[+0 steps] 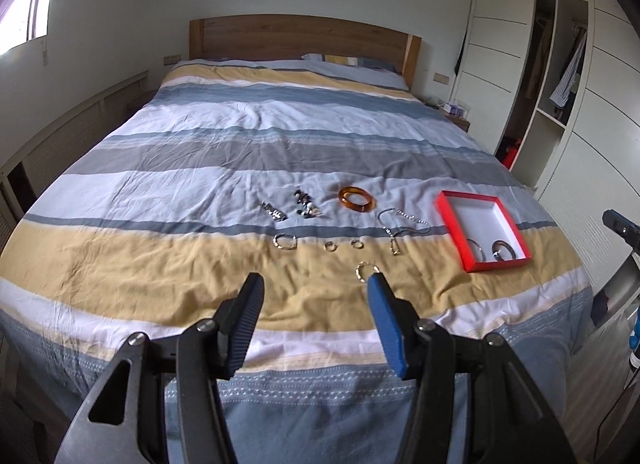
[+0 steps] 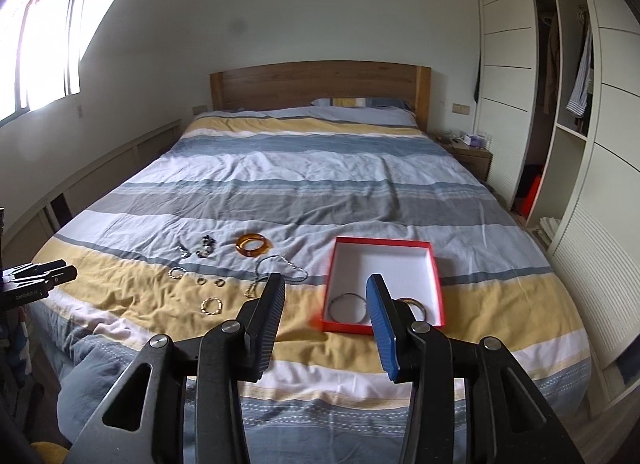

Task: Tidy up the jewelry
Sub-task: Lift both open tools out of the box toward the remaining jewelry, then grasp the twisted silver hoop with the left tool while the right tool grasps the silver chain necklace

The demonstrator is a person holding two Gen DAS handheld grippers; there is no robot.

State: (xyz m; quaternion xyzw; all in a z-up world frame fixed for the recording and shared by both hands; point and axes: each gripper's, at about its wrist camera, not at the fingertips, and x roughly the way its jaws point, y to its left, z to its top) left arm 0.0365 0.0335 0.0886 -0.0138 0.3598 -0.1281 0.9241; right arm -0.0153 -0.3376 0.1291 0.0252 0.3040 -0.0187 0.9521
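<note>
With two bangles point(image 2: 348, 306) already in the red box point(image 2: 438, 284) on the bed point(image 1: 280, 136), both the left hand-held gripper point(image 1: 316, 282) and right hand-held gripper point(image 2: 326, 284) hang open and empty, so fetching the nearest gold ring point(image 1: 366, 270) from the loose jewelry seems next.

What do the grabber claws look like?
Both look alike. The left gripper and right gripper each have two long ribbed fingers, one black and one blue, on black angular arms with round silver bolts.
</note>
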